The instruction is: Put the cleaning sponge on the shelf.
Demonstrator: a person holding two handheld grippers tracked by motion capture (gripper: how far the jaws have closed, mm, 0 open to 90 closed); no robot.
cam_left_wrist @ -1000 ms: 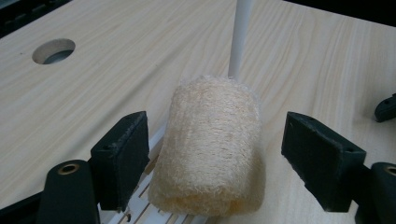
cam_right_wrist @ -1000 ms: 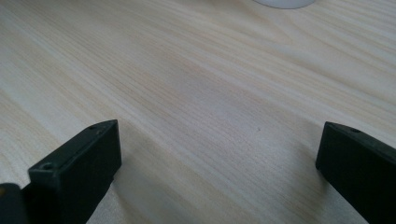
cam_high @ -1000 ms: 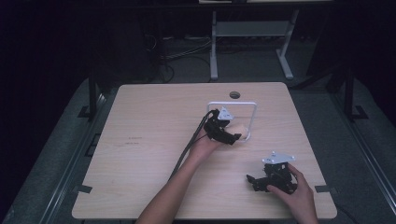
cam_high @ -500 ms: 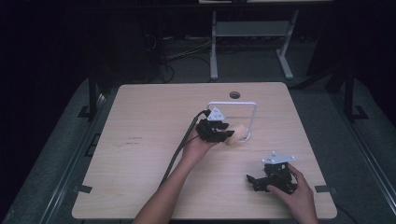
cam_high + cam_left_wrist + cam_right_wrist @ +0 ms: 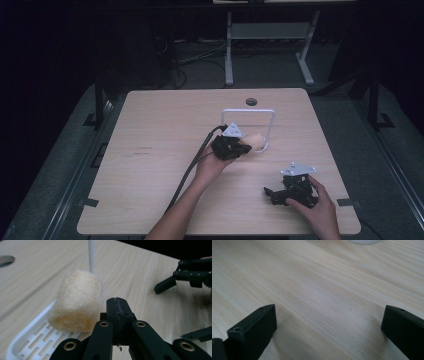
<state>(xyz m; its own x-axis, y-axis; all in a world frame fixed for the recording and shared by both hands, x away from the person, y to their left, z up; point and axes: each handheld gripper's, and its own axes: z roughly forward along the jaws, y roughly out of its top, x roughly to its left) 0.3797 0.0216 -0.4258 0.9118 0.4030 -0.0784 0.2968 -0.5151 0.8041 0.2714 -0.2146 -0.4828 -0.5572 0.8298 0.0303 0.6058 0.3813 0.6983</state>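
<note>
A: We have our left hand-held gripper [image 5: 117, 305] pinched fully together, its jaws having just been closing, and nothing sits between them. The pale, fuzzy, roll-shaped plush piece [image 5: 78, 304] lies just beside the tips, not in them.

B: So where is that roll against the white slotted plastic tray with its upright wire frame [image 5: 270, 129]?

A: It rests on the tray's edge, touching the base, right in front of one white upright of the frame. In the high view the roll [image 5: 255, 143] lies inside the frame's foot, with our left hand-held gripper [image 5: 239, 148] touching it or nearly so from the side.

B: And our other hand?

A: Our right hand-held gripper [image 5: 274, 195] rests on the light wooden worktop [image 5: 160, 130], well apart from the tray, jaws spread wide over bare wood. We judge it is parked there to keep clear while the left one works.

B: Closed jaws suit a nudge rather than a grasp, we think.
</note>
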